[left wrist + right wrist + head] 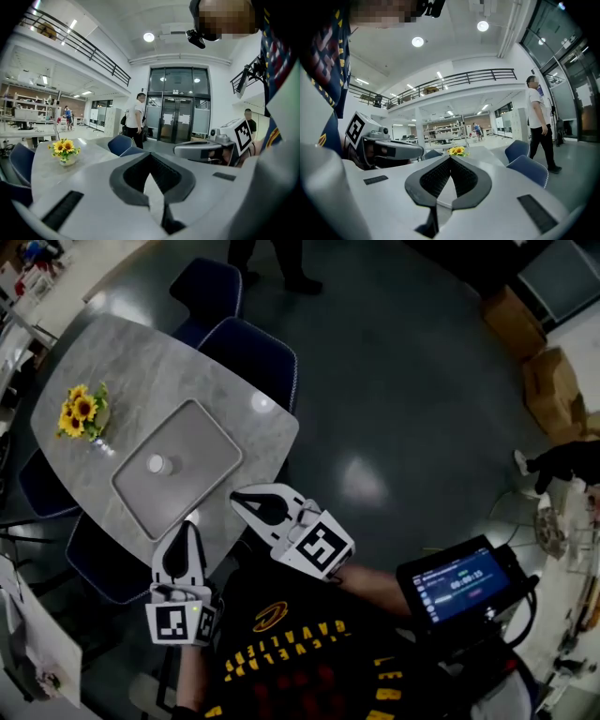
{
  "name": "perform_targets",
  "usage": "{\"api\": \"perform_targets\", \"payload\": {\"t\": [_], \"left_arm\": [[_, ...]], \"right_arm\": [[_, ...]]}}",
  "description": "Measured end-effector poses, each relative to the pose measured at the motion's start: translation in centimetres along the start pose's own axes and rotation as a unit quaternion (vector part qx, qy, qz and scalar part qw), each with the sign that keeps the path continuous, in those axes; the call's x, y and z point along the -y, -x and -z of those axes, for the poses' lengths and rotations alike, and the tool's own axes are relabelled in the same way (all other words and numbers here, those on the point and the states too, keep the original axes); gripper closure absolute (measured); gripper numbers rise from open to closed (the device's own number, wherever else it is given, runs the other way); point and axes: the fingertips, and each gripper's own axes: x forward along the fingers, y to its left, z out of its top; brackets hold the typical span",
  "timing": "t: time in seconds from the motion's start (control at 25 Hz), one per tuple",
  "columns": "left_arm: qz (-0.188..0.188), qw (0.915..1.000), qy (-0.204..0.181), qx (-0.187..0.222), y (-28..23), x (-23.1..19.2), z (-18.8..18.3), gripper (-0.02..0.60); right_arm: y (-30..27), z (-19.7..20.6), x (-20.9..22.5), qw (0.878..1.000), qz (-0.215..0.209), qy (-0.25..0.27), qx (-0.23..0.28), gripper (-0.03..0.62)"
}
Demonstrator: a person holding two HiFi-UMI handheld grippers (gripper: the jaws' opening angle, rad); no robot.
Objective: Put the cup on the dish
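In the head view a small white cup [157,464] stands on a grey rectangular dish [202,442] that lies on the marble table [141,371]. Both grippers hang at the table's near edge, short of the dish. My left gripper [187,527] is shut with nothing in it and points at the dish's near corner. My right gripper [238,496] is also shut and empty, just right of the dish. The left gripper view shows its own jaws [150,169] closed, with the right gripper [206,150] beside them. In the right gripper view the jaws [450,163] are closed too. Neither gripper view shows the cup.
A vase of sunflowers [82,413] stands on the table left of the dish. Blue chairs [258,357] ring the table. A person [137,119] stands on the floor beyond it. A handheld screen [464,582] is at my right, and cardboard boxes [548,381] sit far right.
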Motion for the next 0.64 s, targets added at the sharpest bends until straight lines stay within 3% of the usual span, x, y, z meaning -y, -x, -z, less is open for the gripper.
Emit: {"api": "perform_targets", "payload": {"t": [0.4, 0.64], "left_arm": [[-0.013, 0.9993, -0.009, -0.032, -1.7, -2.9, 0.8, 0.58], [0.025, 0.999, -0.034, -0.013, 0.1, -9.1, 3.0, 0.58]], "right_arm": [[-0.8, -0.9, 1.3, 0.999, 0.03, -0.015, 0.013, 0.588], [-2.9, 0.9, -1.3, 0.996, 0.075, 0.012, -0.036, 0.588]]}}
